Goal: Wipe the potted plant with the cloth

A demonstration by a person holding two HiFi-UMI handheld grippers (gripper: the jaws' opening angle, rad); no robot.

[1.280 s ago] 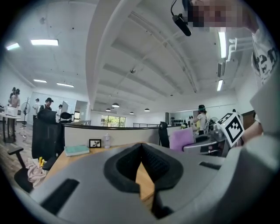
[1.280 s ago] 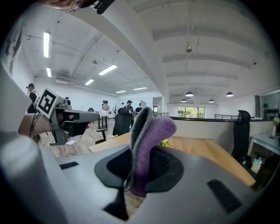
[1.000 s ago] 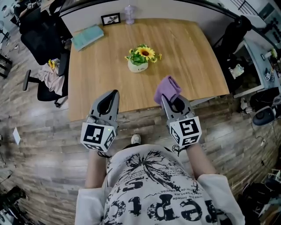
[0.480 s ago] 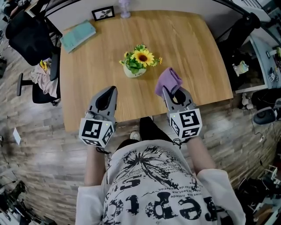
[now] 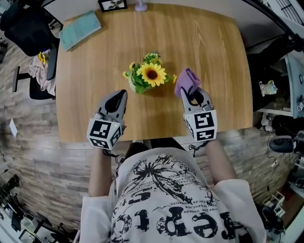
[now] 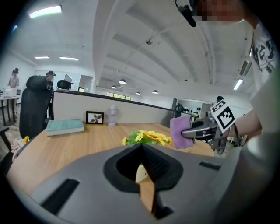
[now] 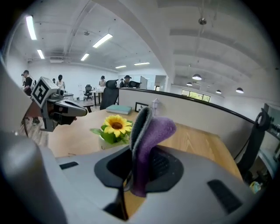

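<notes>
1. Gripping a folded purple cloth between its closed jaws, the right gripper is held over the light wooden table. The cloth stands up out of the jaws, and its grey inner face shows in the right gripper view.
2. Potted plant: a yellow sunflower with smaller blooms and green leaves in a small white pot. It stands near the middle of the table, just beyond the tips of both grippers and between them.
3. Left gripper: jaws pressed together with nothing between them. The tip points at the pot from the near left.
4. Cloth and plant: the cloth lies just beside the right edge of the flowers. Whether it touches the petals cannot be told.
5. Far edge of the table: a teal book at the left corner, a black picture frame, and a pale lilac bottle.
6. Black office chair: off the table's far left corner.
</notes>
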